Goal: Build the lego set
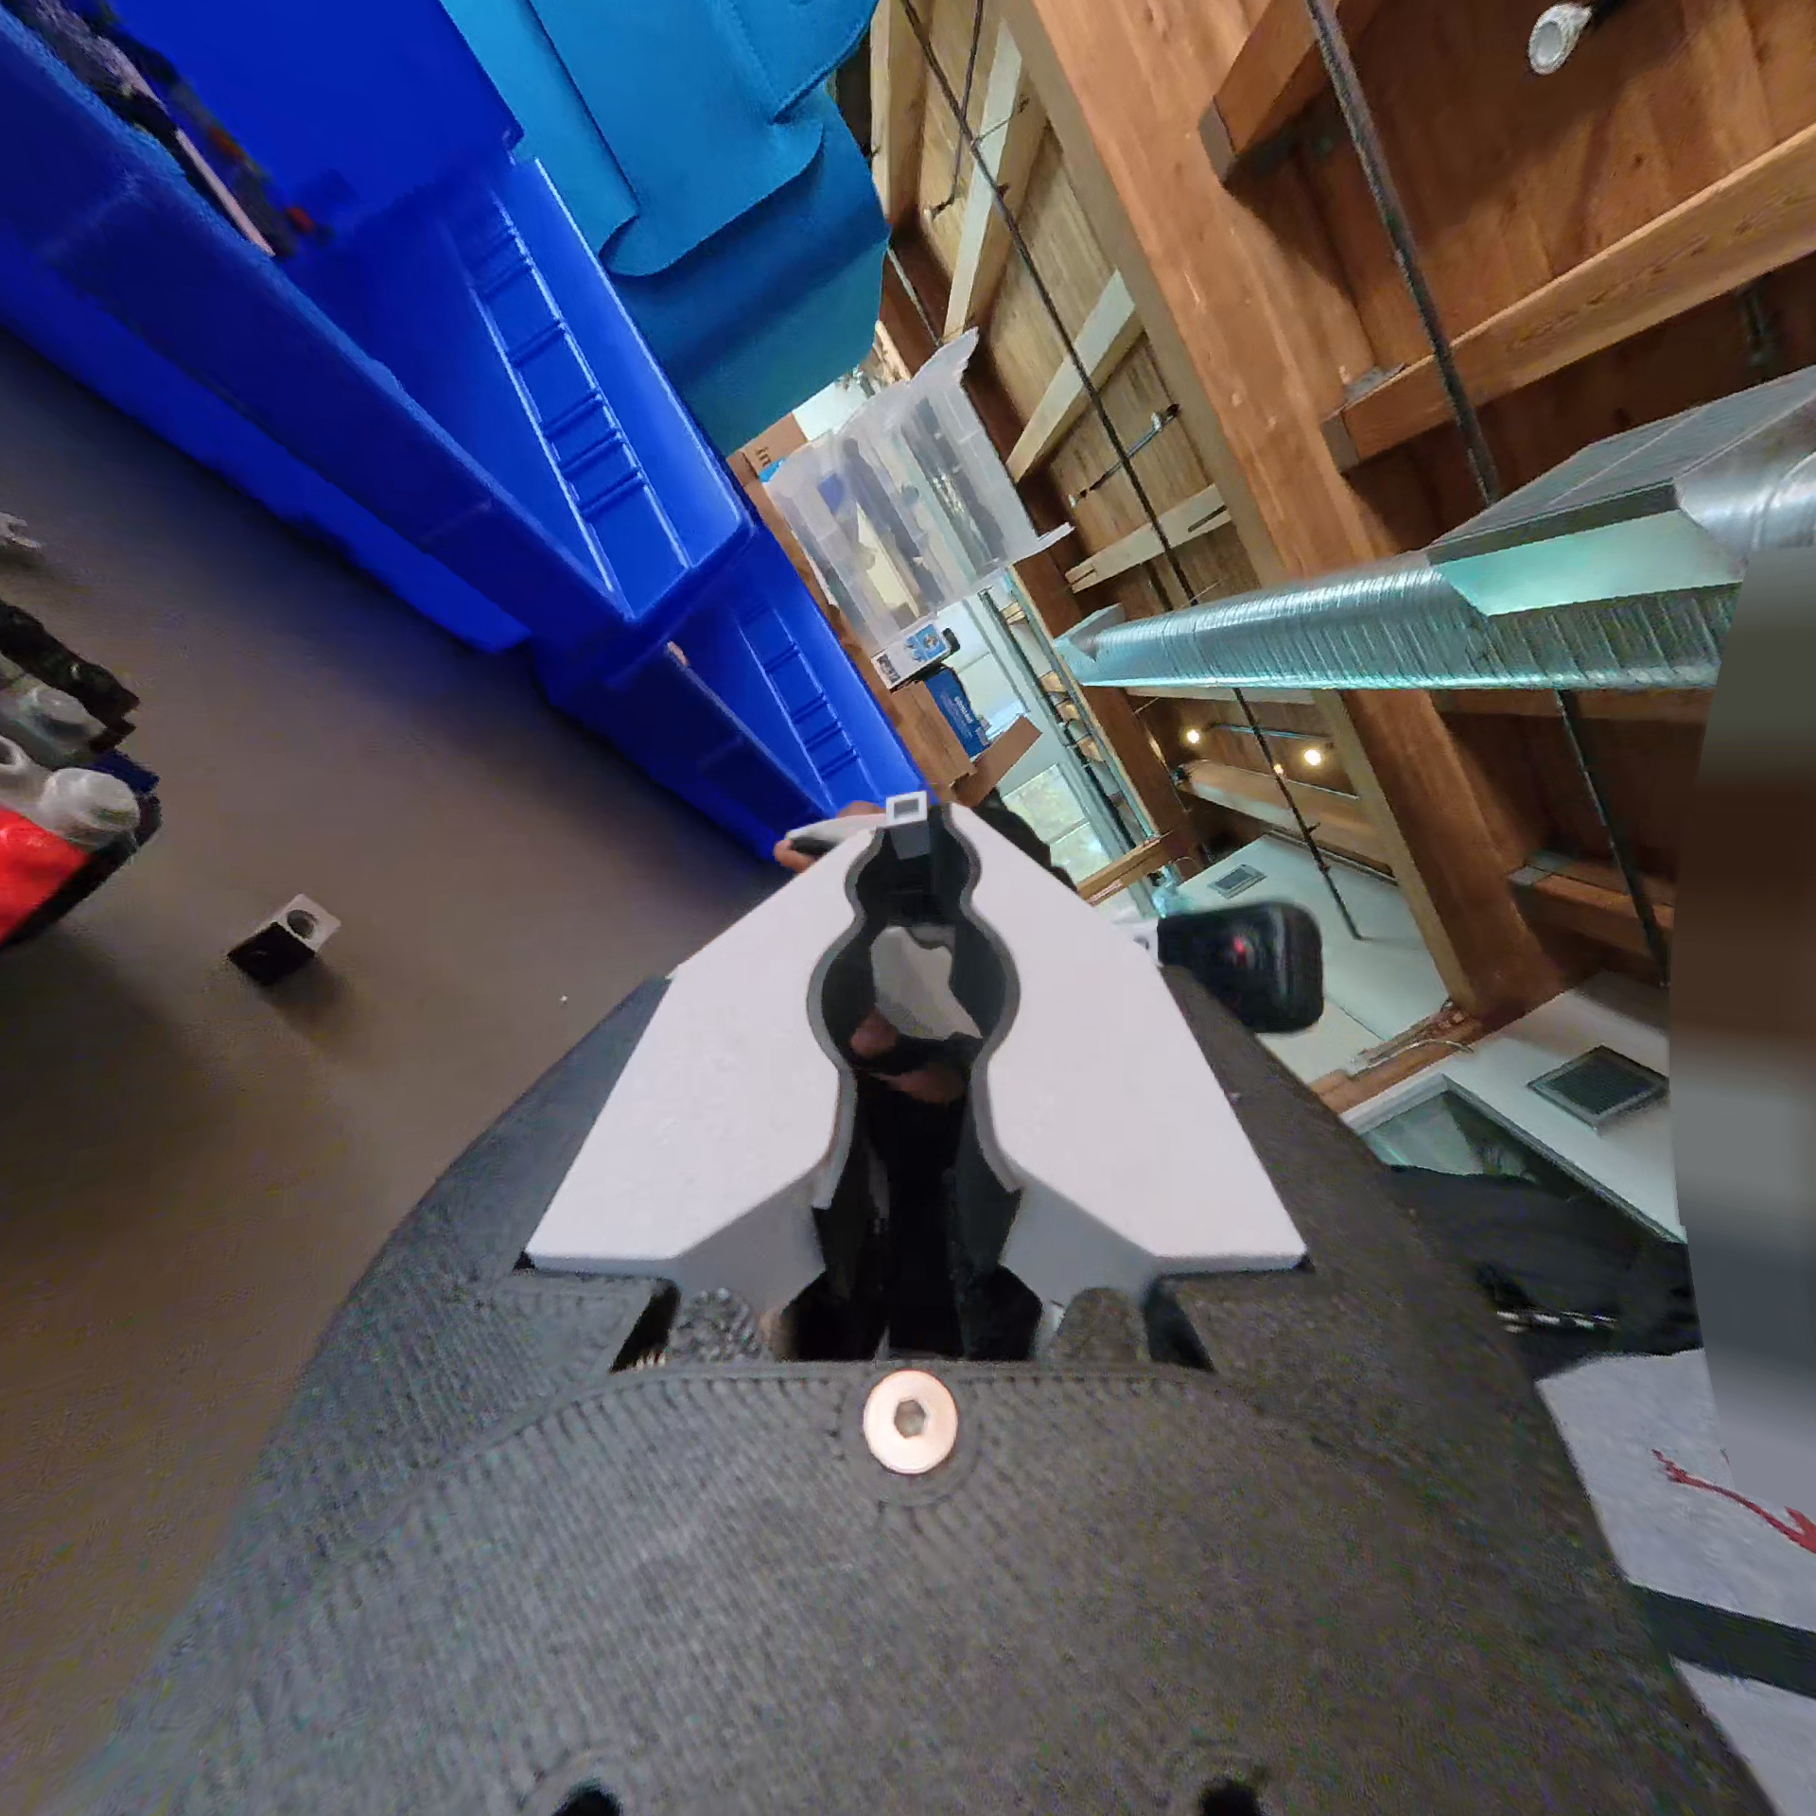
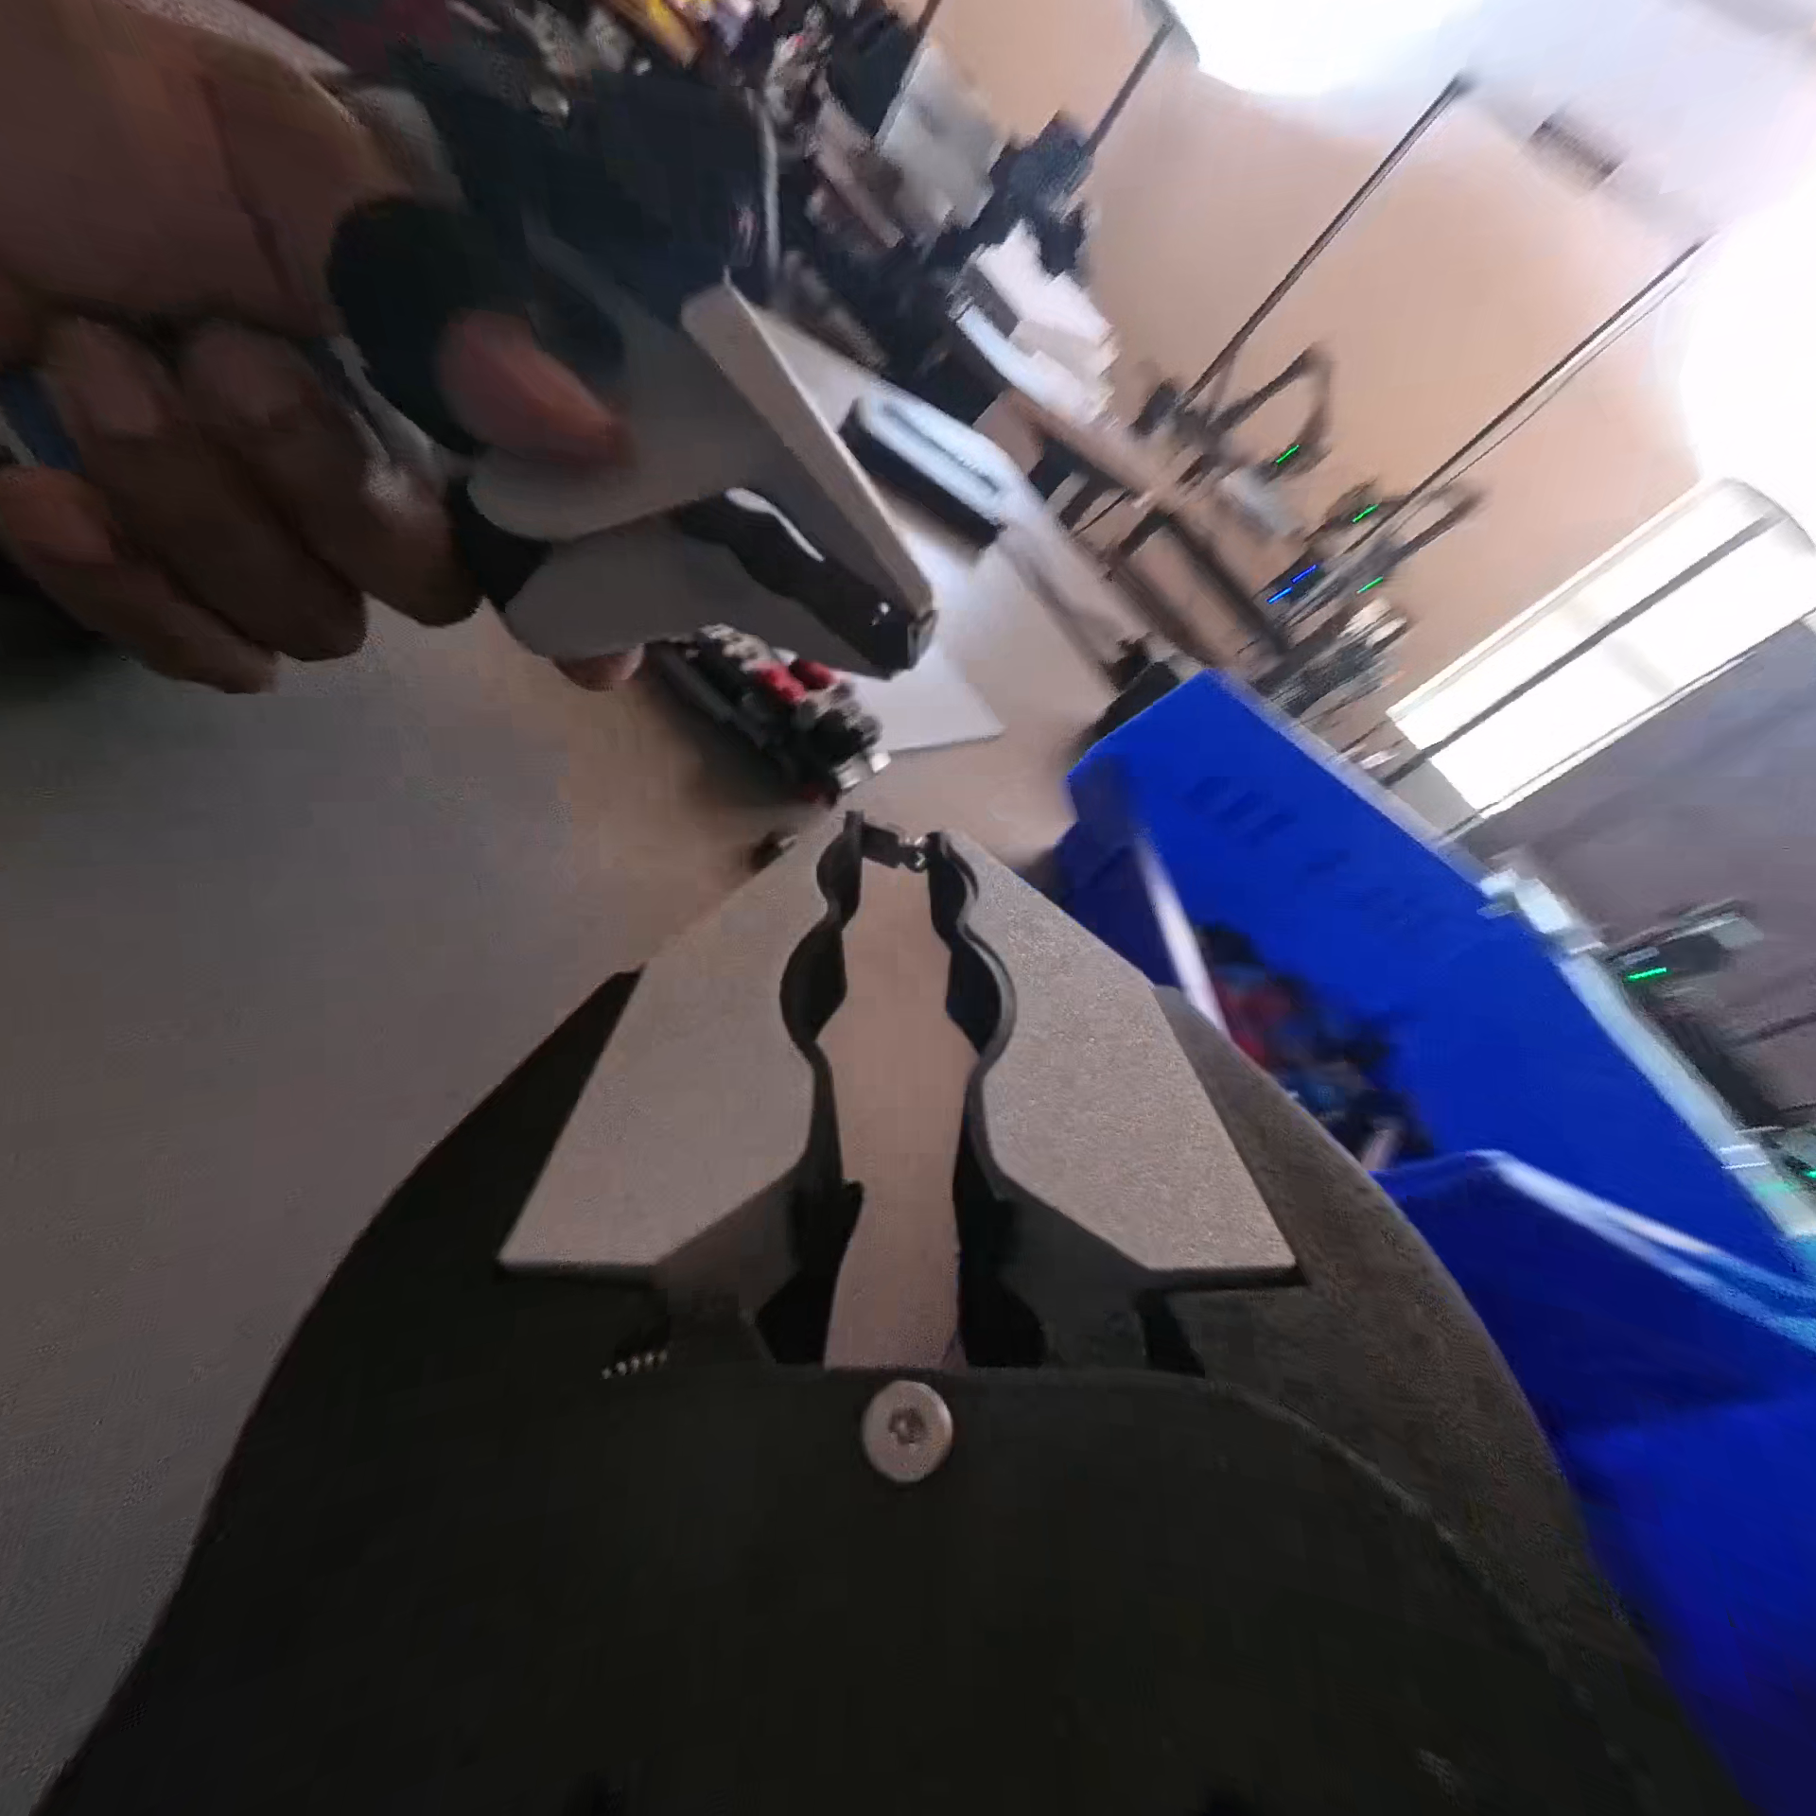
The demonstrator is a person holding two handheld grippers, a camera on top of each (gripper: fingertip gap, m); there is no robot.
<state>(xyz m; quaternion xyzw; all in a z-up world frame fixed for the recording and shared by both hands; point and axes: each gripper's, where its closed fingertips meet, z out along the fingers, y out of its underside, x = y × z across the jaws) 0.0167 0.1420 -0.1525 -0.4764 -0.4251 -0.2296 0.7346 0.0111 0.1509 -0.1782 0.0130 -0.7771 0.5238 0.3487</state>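
The left gripper [image 1: 909, 821] pinches a small pale square-holed piece [image 1: 906, 810] at its fingertips, raised off the dark table [image 1: 393, 983]. The right gripper [image 2: 892, 853] clamps a tiny dark piece [image 2: 894, 853], jaws otherwise apart. The partly built model [image 2: 776, 712] sits beyond; blue bins [image 1: 472, 393] flank it. A loose black brick [image 1: 285, 938] lies nearby.

Two grippers are seen, the left gripper [image 1: 909, 835] and the right gripper [image 2: 889, 850], each with one small piece pinched at its tips. One loose black brick [image 1: 285, 938] and one partly built model [image 2: 776, 708] are counted on the table, and two blue bins [image 1: 413, 393] are counted beside them.
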